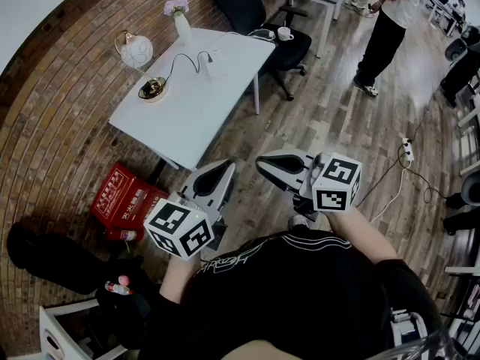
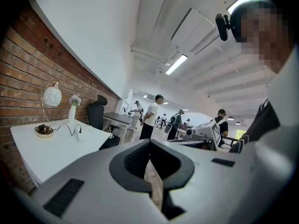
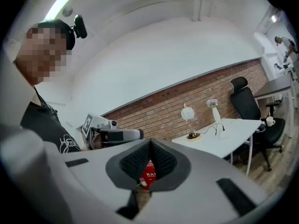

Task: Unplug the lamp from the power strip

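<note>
Lamp (image 1: pixel 138 51) with its cord run to the power strip (image 1: pixel 212 64) on a white worktop (image 1: pixel 202 111), well apart from both grippers.

The lamp has a round white globe on a curved brass-coloured stem and a dish base. Its thin black cord loops to the white power strip, near a slim vase (image 1: pixel 182 27) of pale flowers. The left gripper (image 1: pixel 221 172) and right gripper (image 1: pixel 270 163), smooth grey shells with ribbed black pads, are held over the plank floor, each with fingers together on nothing. Print on the red boxes (image 1: pixel 124 201) is too small to read.
</note>
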The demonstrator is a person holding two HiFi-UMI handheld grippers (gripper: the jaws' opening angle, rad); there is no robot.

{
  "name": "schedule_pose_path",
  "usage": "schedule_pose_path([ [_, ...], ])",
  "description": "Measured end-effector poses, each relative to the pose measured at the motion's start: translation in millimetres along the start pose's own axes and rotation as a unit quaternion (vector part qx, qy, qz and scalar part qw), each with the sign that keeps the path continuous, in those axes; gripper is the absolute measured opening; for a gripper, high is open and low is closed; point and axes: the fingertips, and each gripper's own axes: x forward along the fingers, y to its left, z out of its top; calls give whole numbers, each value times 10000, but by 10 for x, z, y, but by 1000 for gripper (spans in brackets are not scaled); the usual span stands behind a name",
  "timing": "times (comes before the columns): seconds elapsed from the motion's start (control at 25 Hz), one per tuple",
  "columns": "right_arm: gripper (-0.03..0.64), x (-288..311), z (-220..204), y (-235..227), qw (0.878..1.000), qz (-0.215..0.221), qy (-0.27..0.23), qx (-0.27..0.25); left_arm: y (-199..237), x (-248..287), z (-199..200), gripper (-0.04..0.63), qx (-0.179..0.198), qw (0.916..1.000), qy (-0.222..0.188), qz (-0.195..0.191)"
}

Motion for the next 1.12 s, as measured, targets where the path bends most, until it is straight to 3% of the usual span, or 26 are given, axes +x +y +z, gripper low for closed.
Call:
schedule_pose_path([
  [0.76,-3,335,-53,-135,9998,-82,94,155,405,-71,-47,3,-136,9999,14,-62],
  [1.12,-3,342,-74,-576,9996,-155,134,194,715,296,-84,3,-153,9999,55,56],
])
